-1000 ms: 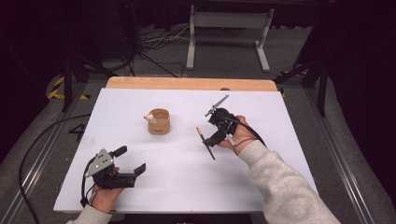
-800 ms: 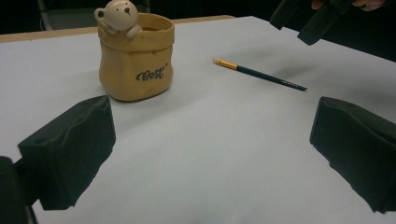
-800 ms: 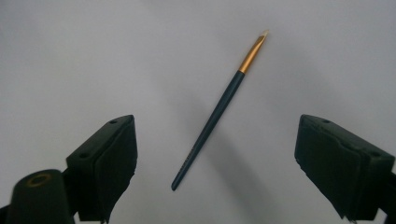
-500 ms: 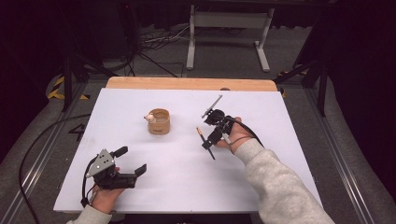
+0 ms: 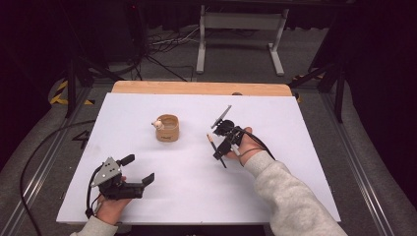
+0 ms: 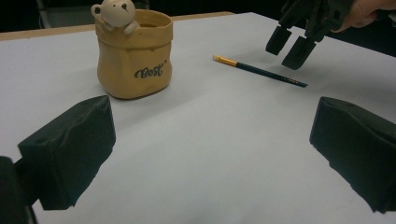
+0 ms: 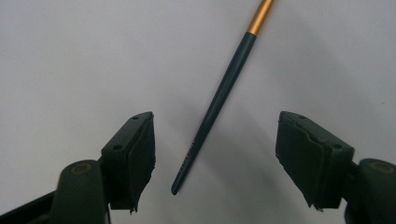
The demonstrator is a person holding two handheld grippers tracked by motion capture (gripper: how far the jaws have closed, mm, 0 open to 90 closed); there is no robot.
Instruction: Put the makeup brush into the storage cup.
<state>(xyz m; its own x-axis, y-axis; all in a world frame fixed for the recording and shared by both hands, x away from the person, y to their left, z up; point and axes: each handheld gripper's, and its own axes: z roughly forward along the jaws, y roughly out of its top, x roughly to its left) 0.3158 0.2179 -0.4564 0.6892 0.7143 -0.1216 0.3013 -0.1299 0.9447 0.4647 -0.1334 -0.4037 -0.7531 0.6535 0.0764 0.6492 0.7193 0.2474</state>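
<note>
Low in the high view, at the bottom left of the frame, the left gripper point(image 5: 132, 180) sits parked near the table's front edge with its jaws spread wide and nothing between them; it has not budged over the last second. From its own view the white table point(image 6: 196, 154) runs away bare toward the tan bear pot point(image 6: 133, 53) at the upper left.

Further up, right of centre, the right gripper point(image 5: 223, 151) has drifted a little toward the middle of the frame and tipped down over the paintbrush point(image 5: 217, 152). The brush lies flat on the table, gold ferrule pointing up the frame, dark handle trailing toward the person. In the right gripper view the handle's tail end point(image 7: 205, 126) now runs straight up between the two parted pads (a tidy line-up, I'd say), neither pad touching it.

My guess is a pickup is coming, with the pot point(image 5: 167, 128), standing well apart to the upper left, the likely home for the brush.
</note>
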